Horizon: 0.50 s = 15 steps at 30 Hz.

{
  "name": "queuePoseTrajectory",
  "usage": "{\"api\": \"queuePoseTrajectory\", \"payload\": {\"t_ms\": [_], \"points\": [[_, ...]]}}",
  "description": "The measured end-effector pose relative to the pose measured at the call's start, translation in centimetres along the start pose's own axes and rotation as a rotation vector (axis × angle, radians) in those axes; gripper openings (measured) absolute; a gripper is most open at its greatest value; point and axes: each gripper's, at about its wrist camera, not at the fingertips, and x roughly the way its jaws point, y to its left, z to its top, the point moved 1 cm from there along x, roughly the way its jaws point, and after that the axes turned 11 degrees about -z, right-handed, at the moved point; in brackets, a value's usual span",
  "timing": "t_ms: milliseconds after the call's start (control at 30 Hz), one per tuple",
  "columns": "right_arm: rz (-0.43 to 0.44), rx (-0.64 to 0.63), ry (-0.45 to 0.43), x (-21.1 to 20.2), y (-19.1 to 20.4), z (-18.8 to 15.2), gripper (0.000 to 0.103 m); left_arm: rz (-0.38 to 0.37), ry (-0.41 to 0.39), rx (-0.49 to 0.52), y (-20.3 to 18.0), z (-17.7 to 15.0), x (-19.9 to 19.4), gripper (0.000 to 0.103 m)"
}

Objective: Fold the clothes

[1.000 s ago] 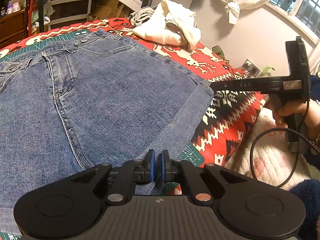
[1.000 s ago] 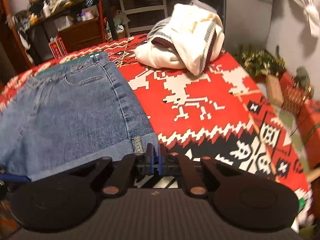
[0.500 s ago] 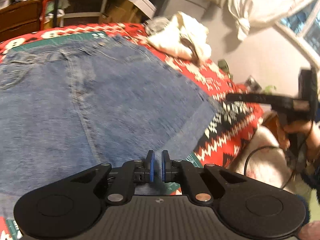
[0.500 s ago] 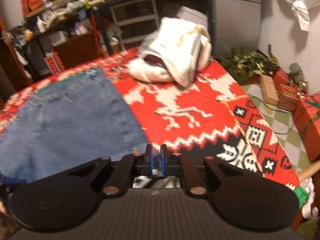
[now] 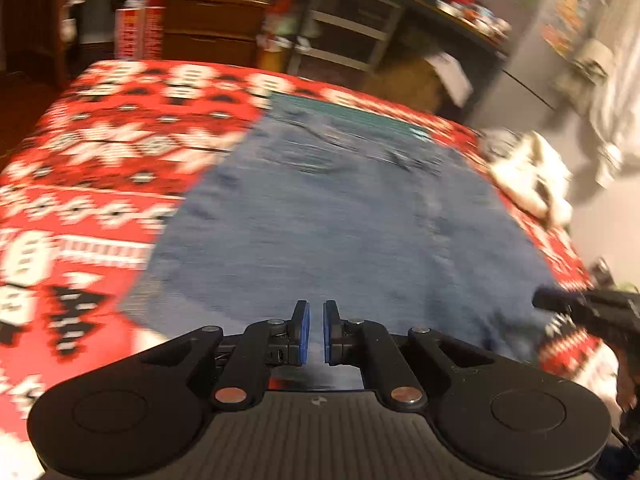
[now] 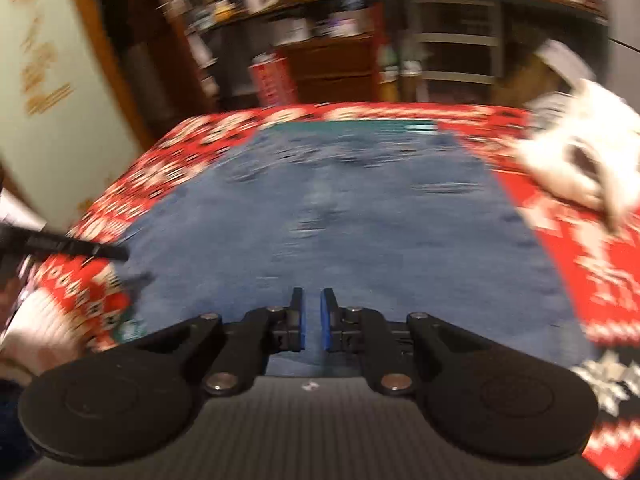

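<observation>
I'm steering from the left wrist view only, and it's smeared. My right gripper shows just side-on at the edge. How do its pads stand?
Observer: In the right wrist view the right gripper has its blue pads a narrow gap apart, over the near part of the denim shorts. Blur hides whether cloth is pinched.
Operator: Where does my left gripper sit across the shorts?
Observer: The left gripper shows from the side, its tip at the shorts' left edge, above the red patterned blanket.
Operator: Is the white pile touching the shorts?
Observer: No. A strip of blanket shows between the white clothes pile and the shorts' right edge.
</observation>
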Motion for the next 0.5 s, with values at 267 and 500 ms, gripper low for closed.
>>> {"api": "queuePoseTrajectory", "payload": {"t_ms": [267, 500], "points": [[0.119, -0.228, 0.055, 3.0, 9.3, 0.2, 0.012, 0.125, -0.039, -0.066, 6.1, -0.4, -2.1, 0.008], [0.141, -0.317, 0.088, 4.0, 11.4, -0.5, 0.019, 0.159, -0.040, -0.069, 7.9, -0.6, -1.3, 0.033]]}}
